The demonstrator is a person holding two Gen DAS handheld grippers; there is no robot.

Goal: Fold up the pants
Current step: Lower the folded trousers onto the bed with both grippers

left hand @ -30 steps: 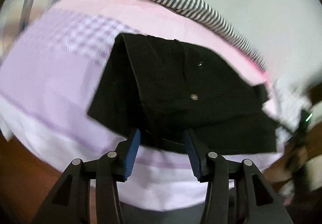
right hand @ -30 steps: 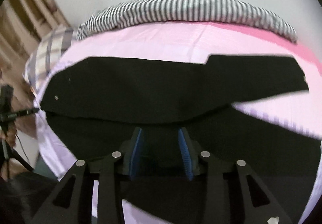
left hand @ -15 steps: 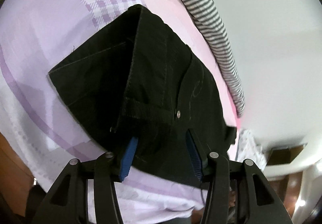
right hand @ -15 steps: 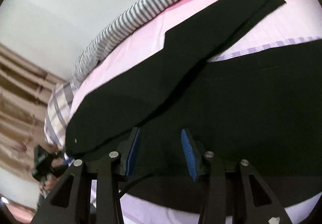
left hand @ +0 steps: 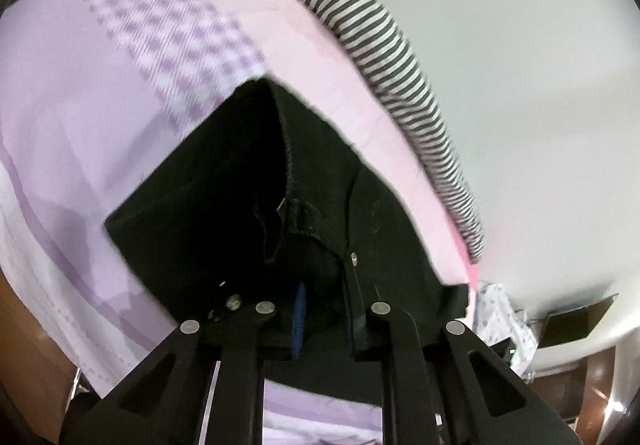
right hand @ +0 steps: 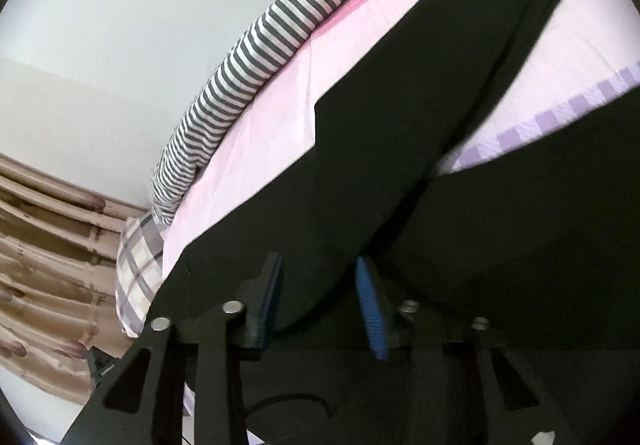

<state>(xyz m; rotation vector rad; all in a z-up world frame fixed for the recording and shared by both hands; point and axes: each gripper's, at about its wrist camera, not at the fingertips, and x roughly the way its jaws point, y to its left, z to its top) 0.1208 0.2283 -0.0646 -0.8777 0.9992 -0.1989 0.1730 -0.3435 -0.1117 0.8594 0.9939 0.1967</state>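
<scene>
Nearest in the left wrist view, the left claw (left hand: 324, 311) angles downward at the near edge of the bed (left hand: 80, 149). Its jaws are closing, with a bunched fold of the black pants (left hand: 224, 205) at the waistband pinched between the blue pads (left hand: 299, 319). A metal rivet (left hand: 353, 256) sits just above the right finger.

In the right wrist view, the right claw (right hand: 320, 303) also tilts downward, rolled to one side. Its jaws are closing around the dark cloth of the pants (right hand: 400, 173); whether the pads press on it cannot be told.

Beyond the claws, the pants lie spread across the lilac and pink bed sheet, one leg reaching toward the far edge. A striped cover (right hand: 256, 57) runs along the bed's far edge against the white wall (right hand: 120, 5).
</scene>
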